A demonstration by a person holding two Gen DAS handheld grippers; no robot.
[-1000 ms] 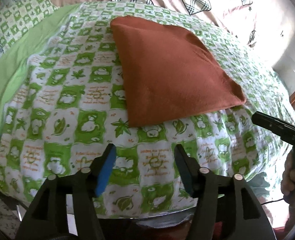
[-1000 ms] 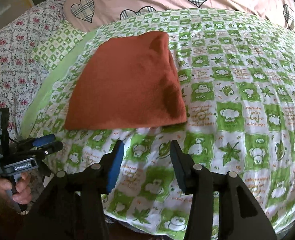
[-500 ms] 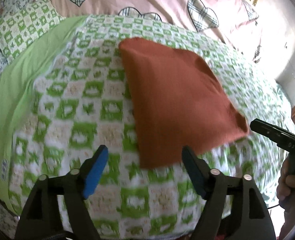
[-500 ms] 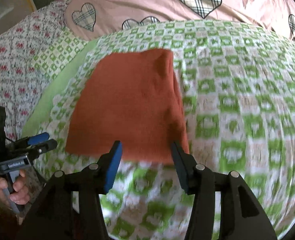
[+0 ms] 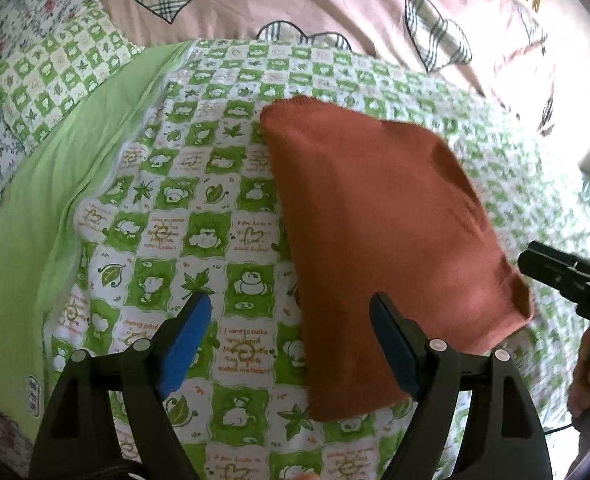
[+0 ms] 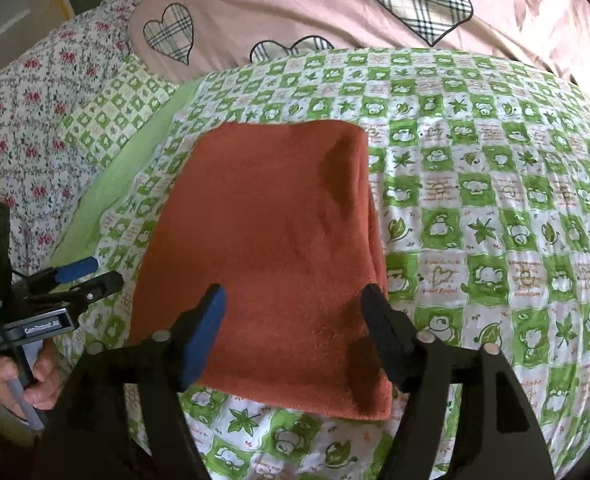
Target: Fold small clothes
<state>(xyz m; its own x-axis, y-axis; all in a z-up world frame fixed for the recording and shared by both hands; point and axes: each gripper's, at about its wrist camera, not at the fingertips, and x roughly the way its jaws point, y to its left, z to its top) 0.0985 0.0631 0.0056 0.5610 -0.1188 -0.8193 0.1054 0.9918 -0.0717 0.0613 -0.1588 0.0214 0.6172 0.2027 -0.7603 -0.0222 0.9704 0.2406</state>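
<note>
A folded rust-orange cloth lies flat on the green-and-white checked bedspread; it also shows in the right wrist view. My left gripper is open and empty, hovering over the cloth's near left edge. My right gripper is open and empty, its jaws spread above the cloth's near edge. The right gripper shows at the right edge of the left wrist view; the left gripper shows at the left of the right wrist view.
A pink quilt with plaid hearts lies at the back of the bed. A checked pillow and floral bedding sit at the left. A plain green sheet border runs along the bedspread's left side.
Both grippers have moved forward toward the cloth, which now fills more of each view. Both have opened wider. The cloth has not moved.
</note>
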